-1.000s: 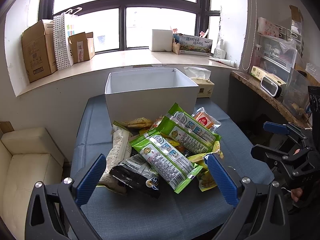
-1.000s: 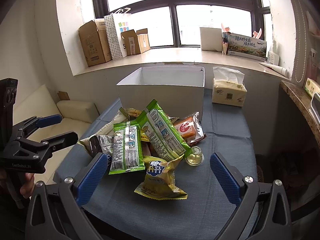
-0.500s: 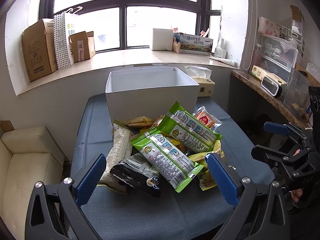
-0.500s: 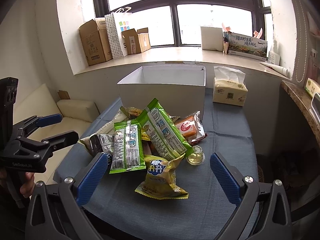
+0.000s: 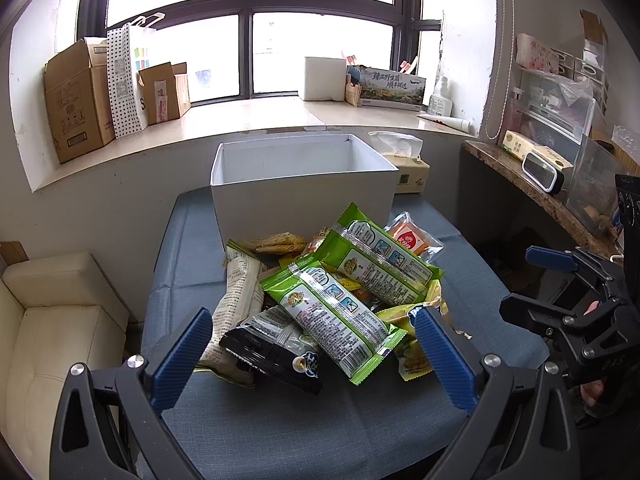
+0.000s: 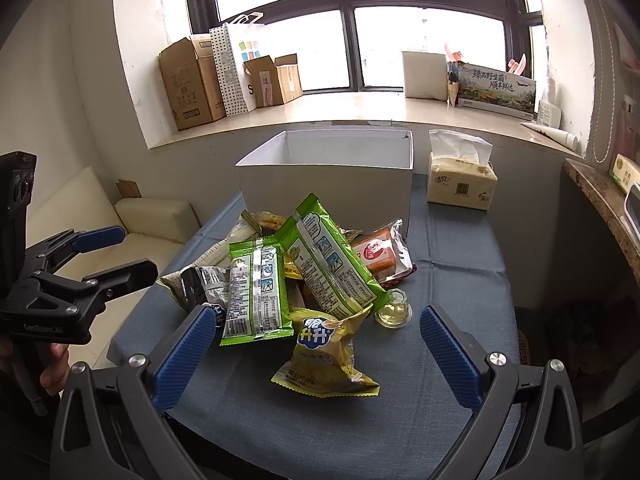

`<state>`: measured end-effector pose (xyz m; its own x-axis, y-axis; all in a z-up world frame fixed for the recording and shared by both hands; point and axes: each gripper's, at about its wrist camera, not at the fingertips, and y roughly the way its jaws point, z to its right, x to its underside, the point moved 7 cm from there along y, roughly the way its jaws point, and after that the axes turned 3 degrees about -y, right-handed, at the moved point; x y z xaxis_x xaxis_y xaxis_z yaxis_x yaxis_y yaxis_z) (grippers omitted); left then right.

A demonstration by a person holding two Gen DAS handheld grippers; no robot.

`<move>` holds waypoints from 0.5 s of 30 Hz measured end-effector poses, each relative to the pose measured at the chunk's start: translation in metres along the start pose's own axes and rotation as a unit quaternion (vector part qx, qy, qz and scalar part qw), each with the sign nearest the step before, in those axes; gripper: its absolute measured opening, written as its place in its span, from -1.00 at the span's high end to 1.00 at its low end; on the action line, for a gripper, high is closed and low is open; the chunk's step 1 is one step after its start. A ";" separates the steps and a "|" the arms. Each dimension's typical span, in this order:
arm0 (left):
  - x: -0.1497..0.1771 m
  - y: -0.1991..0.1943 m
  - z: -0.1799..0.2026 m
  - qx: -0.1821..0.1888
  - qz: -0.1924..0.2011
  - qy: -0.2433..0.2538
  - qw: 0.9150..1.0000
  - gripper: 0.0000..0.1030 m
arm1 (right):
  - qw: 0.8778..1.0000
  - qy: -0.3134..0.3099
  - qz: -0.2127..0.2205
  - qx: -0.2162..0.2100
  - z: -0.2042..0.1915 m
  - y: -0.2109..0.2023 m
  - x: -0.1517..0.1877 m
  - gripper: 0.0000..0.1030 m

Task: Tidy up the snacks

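Left and right wrist views of the snack pile before any grasp. My left claw (image 5: pixel 312 354) stands wide, holding nothing, its blue fingers (image 5: pixel 182 354) flanking the near edge of the pile. My right claw (image 6: pixel 312 354) is likewise wide and empty. Each claw also appears in the other's view: the right claw at the right edge of the left view, partly cut off, the left claw at the left edge of the right view, with part of a hand (image 6: pixel 54 372) on its handle.

The snacks lie heaped on the blue-covered surface (image 6: pixel 460 272), just in front of the white box (image 5: pixel 300 196), whose floor is hidden by its near wall. Two green packets (image 5: pixel 332 316) (image 5: pixel 380 264) lie on top, overlapping. A black packet (image 5: pixel 272 356) and a beige wrapper (image 5: pixel 240 296) lie at the left of the heap, both partly covered. An orange packet in clear film (image 6: pixel 380 256) sits at the right, near the box. The yellow bag (image 6: pixel 324 356) lies nearest my right claw; in the left view my own finger hides most of it. A small clear cup (image 6: pixel 394 310) rests beside the yellow bag, touching the heap's edge. Several items beneath the green packets show only as slivers and cannot be identified. A tissue pack (image 6: pixel 460 180) stands just right of the box.
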<state>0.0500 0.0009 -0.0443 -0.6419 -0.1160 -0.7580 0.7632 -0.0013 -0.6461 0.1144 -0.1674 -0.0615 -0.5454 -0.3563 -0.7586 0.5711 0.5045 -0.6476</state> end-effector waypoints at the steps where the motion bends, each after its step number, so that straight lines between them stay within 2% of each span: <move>1: 0.000 0.000 0.000 0.000 0.000 0.000 1.000 -1.00 | 1.000 0.000 0.000 0.000 0.000 0.000 0.000 -1.00; 15: 0.001 0.000 0.000 0.001 0.000 -0.001 1.000 -1.00 | 1.000 0.002 -0.006 0.000 0.000 0.004 0.003 -1.00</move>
<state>0.0496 0.0005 -0.0447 -0.6415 -0.1174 -0.7581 0.7636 -0.0038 -0.6457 0.1152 -0.1664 -0.0667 -0.5547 -0.3594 -0.7504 0.5649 0.4995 -0.6568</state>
